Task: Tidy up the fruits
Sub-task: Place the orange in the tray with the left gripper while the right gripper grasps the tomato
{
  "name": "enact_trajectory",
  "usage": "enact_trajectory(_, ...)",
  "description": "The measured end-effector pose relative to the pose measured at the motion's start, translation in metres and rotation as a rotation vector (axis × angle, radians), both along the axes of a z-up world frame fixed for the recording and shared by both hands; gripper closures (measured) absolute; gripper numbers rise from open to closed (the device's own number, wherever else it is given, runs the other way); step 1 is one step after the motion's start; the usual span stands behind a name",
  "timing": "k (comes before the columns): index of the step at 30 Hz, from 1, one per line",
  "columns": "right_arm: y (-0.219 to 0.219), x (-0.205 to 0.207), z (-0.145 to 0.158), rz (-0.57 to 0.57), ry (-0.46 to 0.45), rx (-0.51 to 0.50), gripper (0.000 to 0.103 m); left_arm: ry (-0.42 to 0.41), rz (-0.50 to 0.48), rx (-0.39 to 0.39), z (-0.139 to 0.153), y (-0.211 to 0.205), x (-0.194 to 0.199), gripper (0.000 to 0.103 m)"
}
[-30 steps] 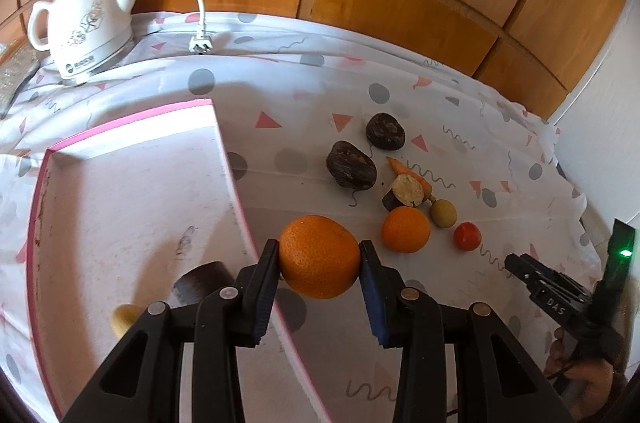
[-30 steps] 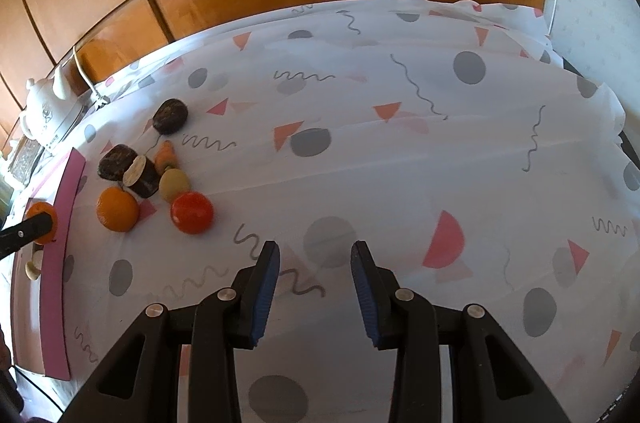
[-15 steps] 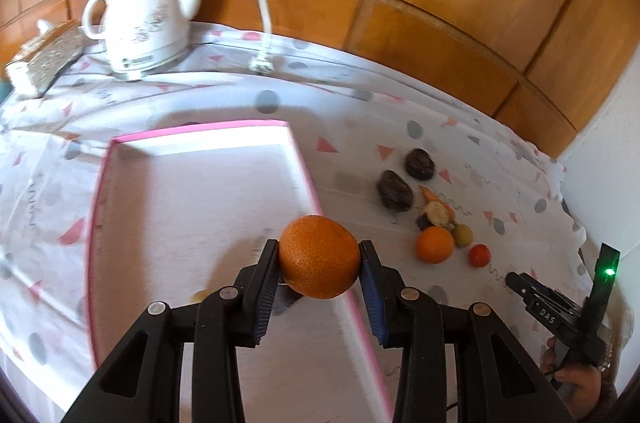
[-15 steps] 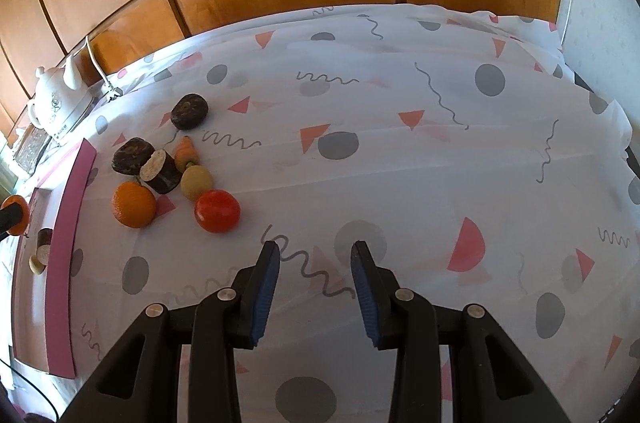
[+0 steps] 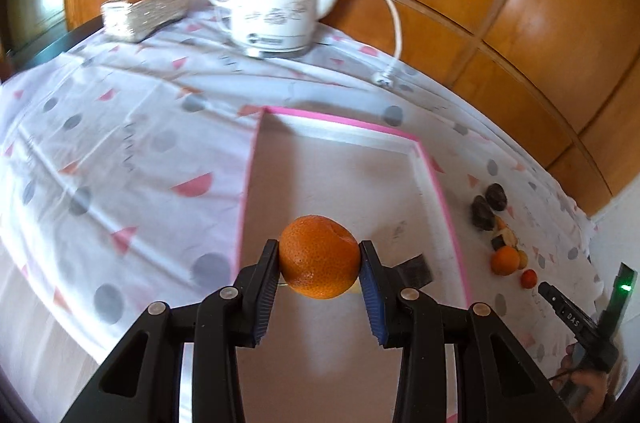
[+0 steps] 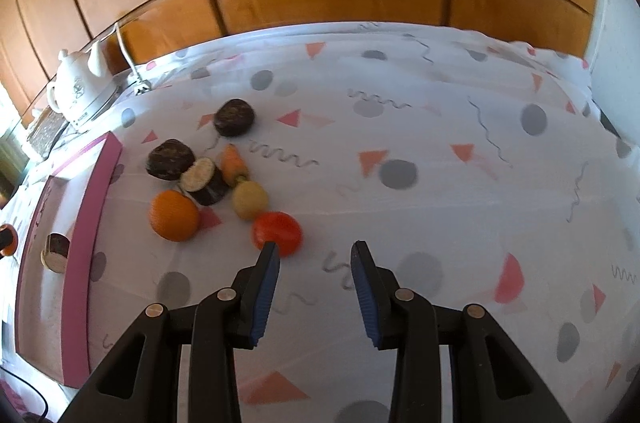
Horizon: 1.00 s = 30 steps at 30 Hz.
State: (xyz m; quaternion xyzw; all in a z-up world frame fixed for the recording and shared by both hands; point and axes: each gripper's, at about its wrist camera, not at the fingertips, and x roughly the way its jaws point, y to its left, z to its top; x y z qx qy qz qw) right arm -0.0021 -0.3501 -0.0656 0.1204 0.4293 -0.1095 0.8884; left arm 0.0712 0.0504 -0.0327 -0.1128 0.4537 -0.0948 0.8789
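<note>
One orange (image 5: 319,256) is squeezed between the left gripper's (image 5: 320,259) pads, up over the pink-edged tray (image 5: 448,207).
The right gripper (image 6: 315,255), marked "DAS", holds nothing, jaws apart, near the tomato (image 6: 278,233).

Bare cloth (image 6: 420,215) right of fruit cluster (image 6: 212,179)

Your held orange (image 5: 319,257) hides a yellowish item behind it, only slivers show at the pads, and the dark piece (image 5: 414,269) in the pink tray (image 5: 440,191) is half behind the right finger. Left tablecloth (image 5: 100,159) and the box (image 5: 146,9) by the kettle (image 5: 278,11) are motion-blurred. In your right view the left gripper (image 6: 6,239) is cut by the frame edge.
</note>
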Motion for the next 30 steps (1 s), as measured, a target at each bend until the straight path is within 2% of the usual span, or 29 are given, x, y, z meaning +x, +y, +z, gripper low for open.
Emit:
enact_trajectory(5,0.011,0.010,0.000,0.023,0.004,-0.012,0.066,0.017,0.032,-0.015,-0.007,0.018,-0.013,0.064)
enact_trajectory(9,0.014,0.014,0.000,0.027,0.011,-0.018,0.066,0.024,0.020,-0.021,-0.010,0.019,-0.021,0.064)
enact_trajectory(23,0.020,0.038,-0.011,0.047,0.059,-0.057,0.066,0.033,-0.094,0.012,-0.022,-0.011,-0.031,0.064)
enact_trajectory(29,0.022,0.039,-0.019,0.077,0.082,-0.073,0.067,0.060,-0.096,0.024,-0.031,-0.014,-0.029,0.063)
enact_trajectory(30,0.022,0.039,-0.019,0.082,0.081,-0.080,0.071,0.064,-0.093,0.026,-0.033,-0.013,-0.028,0.063)
